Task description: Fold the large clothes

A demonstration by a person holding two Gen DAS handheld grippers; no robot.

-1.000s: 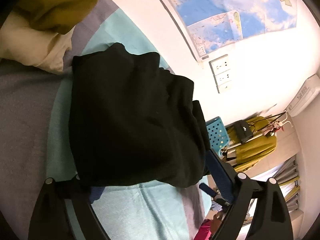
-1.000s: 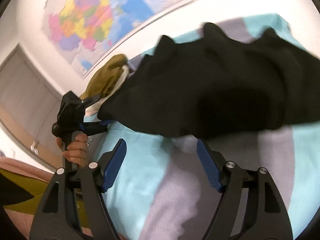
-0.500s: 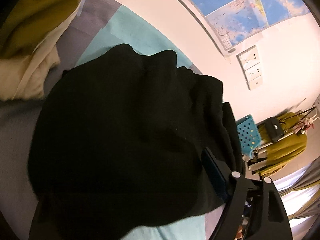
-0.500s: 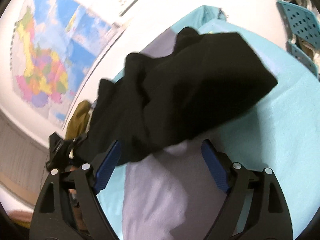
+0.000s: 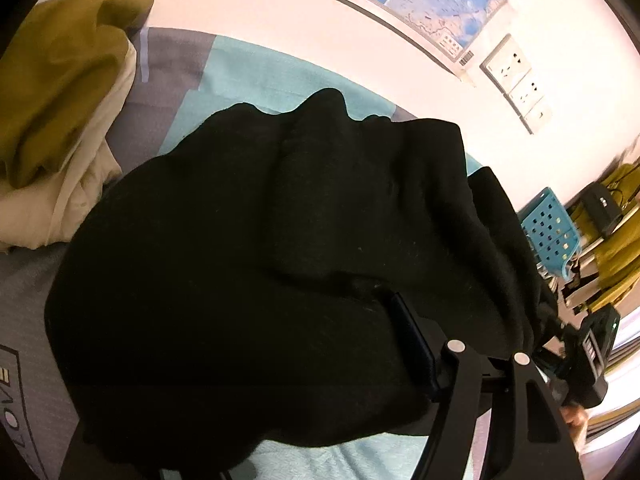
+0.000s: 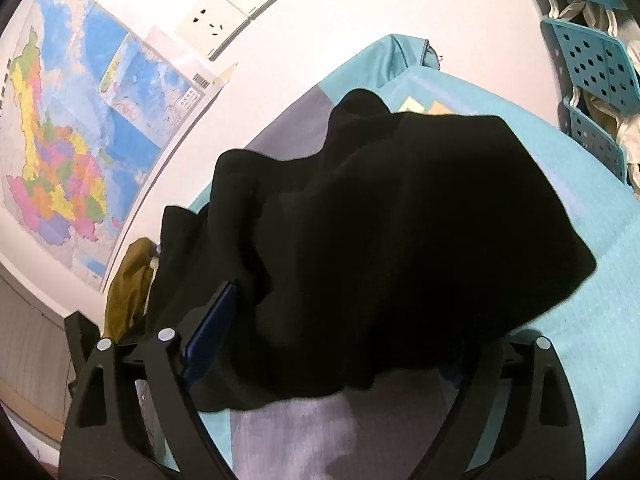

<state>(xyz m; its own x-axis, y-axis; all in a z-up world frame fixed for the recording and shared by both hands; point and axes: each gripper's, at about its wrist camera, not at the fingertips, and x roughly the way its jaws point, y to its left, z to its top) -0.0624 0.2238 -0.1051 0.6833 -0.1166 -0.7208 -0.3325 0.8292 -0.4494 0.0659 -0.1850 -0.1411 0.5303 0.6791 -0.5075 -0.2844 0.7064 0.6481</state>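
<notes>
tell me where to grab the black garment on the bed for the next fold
Probably the near hem of the black garment, from the bed's near edge: it's bunched into thick, pinchable layers there, and both the left gripper and right gripper already straddle it.

Garment [image 5: 280,248] on bed [image 5: 280,76]; clothes pile [image 5: 60,92] left.

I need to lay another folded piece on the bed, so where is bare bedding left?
Bare teal bedding lies right of the black garment, toward the blue baskets. A strip lies between the garment and the wall. It is crowded by the olive and cream clothes pile at the garment's far-left side.
</notes>
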